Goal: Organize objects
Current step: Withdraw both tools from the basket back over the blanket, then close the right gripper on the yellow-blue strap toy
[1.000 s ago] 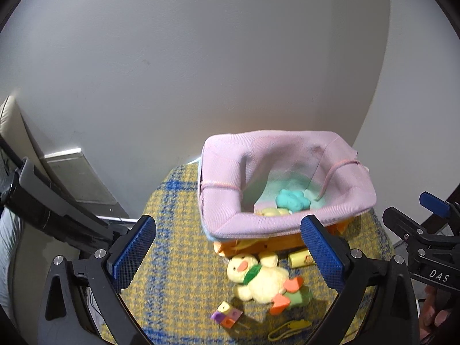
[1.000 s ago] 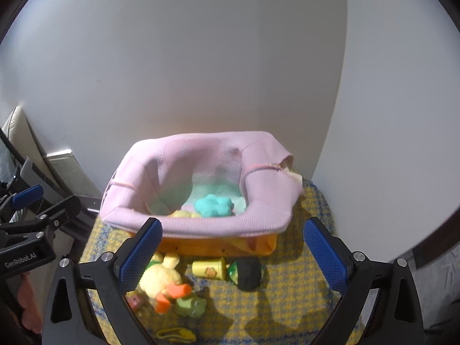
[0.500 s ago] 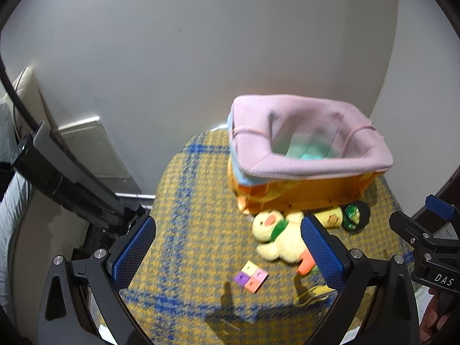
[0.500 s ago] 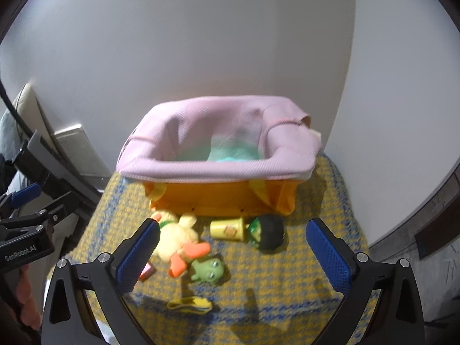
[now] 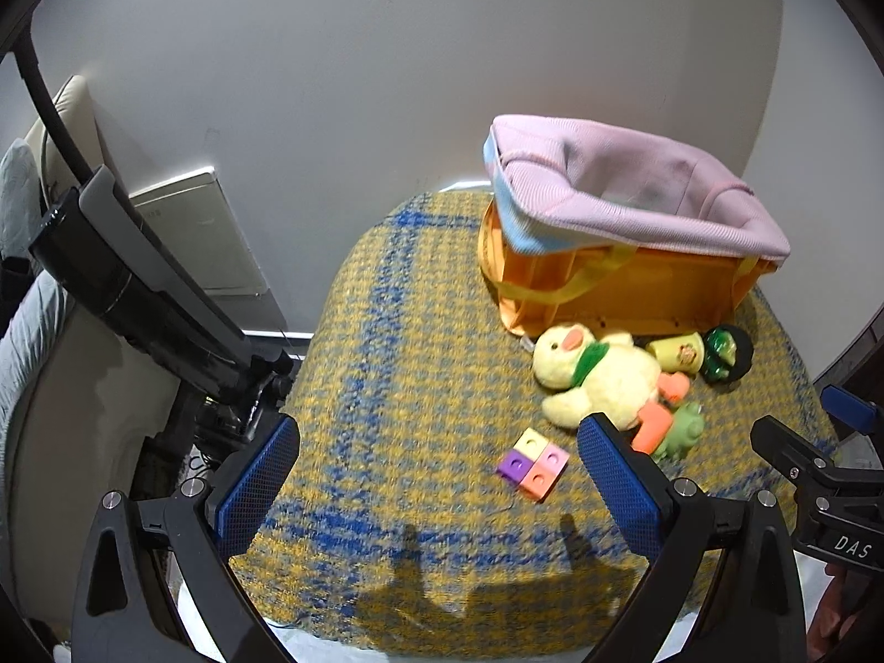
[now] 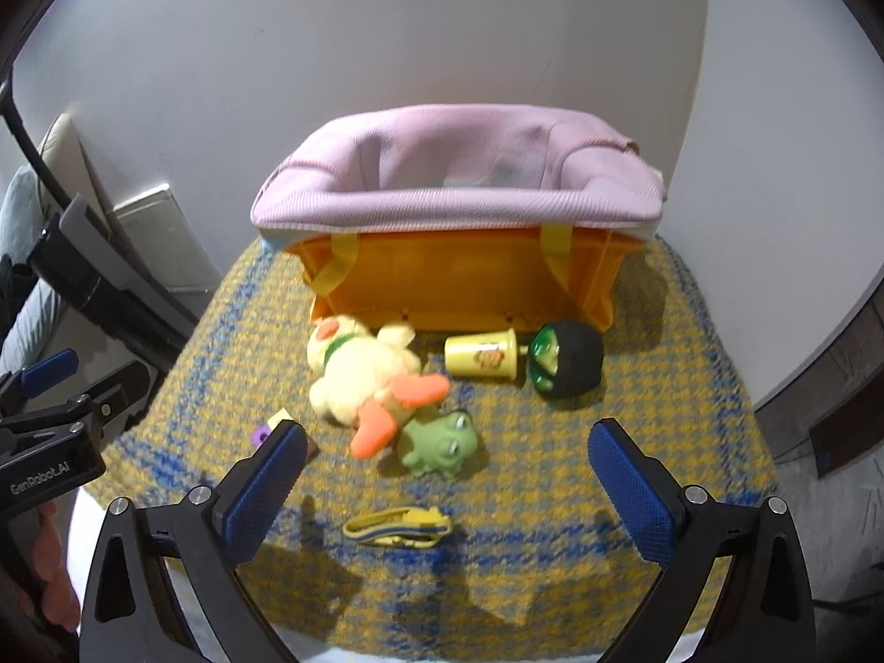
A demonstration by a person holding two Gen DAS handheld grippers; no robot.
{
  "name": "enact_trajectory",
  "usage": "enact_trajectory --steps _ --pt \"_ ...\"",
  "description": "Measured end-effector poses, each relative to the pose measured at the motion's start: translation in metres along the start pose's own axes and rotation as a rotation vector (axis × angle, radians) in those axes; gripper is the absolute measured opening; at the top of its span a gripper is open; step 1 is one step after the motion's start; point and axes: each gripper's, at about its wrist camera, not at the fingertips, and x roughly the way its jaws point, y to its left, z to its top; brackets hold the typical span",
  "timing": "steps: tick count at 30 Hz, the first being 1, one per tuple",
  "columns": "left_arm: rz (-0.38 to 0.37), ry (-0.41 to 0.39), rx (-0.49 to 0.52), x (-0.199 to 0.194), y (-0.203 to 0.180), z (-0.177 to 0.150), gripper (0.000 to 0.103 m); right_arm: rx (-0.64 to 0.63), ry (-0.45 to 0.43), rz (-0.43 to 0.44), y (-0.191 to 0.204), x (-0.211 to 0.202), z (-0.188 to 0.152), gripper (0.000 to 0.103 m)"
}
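An orange basket with a pink fabric liner (image 5: 635,204) (image 6: 458,188) stands at the back of a yellow-and-blue checked surface (image 5: 398,375). In front of it lie a yellow plush duck (image 5: 596,370) (image 6: 359,370), a green frog toy (image 6: 442,442) (image 5: 682,431), a yellow cup (image 6: 483,356) (image 5: 677,352), a black-and-green ball (image 6: 569,359) (image 5: 726,354), a block of coloured cubes (image 5: 533,463) and a yellow strap (image 6: 398,526). My left gripper (image 5: 436,475) is open and empty, near the cubes. My right gripper (image 6: 447,486) is open and empty, above the strap.
A white wall rises behind the basket. A black stand with grey padding (image 5: 138,282) and a white panel (image 5: 193,232) sit to the left of the surface. The surface's front edge drops off near the grippers.
Both grippers have pulled back and down from above the basket. The basket's inside is now hidden and the toys in front of it show fully.
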Motion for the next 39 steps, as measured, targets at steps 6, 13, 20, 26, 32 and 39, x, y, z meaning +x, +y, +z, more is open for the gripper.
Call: enact_trajectory --steps 6,13,20,26,32,39 --pt "0.018 0.007 0.028 0.012 0.003 -0.020 0.103 -0.025 0.025 -0.010 0.011 0.017 -0.018 0.102" --pt "0.026 0.045 0.023 0.030 0.012 -0.049 0.103 -0.079 0.064 -0.011 0.027 0.039 -0.039 0.102" --pt "0.035 0.077 0.016 0.042 0.017 -0.069 0.103 -0.124 0.094 -0.018 0.038 0.057 -0.055 0.102" --pt "0.042 0.082 0.028 0.048 0.016 -0.075 0.103 -0.141 0.126 -0.022 0.042 0.072 -0.063 0.102" --pt "0.041 0.087 0.042 0.053 0.013 -0.078 0.103 -0.136 0.157 -0.025 0.040 0.085 -0.067 0.102" --pt "0.025 0.102 0.045 0.058 0.012 -0.081 0.103 -0.130 0.199 -0.004 0.037 0.096 -0.071 0.087"
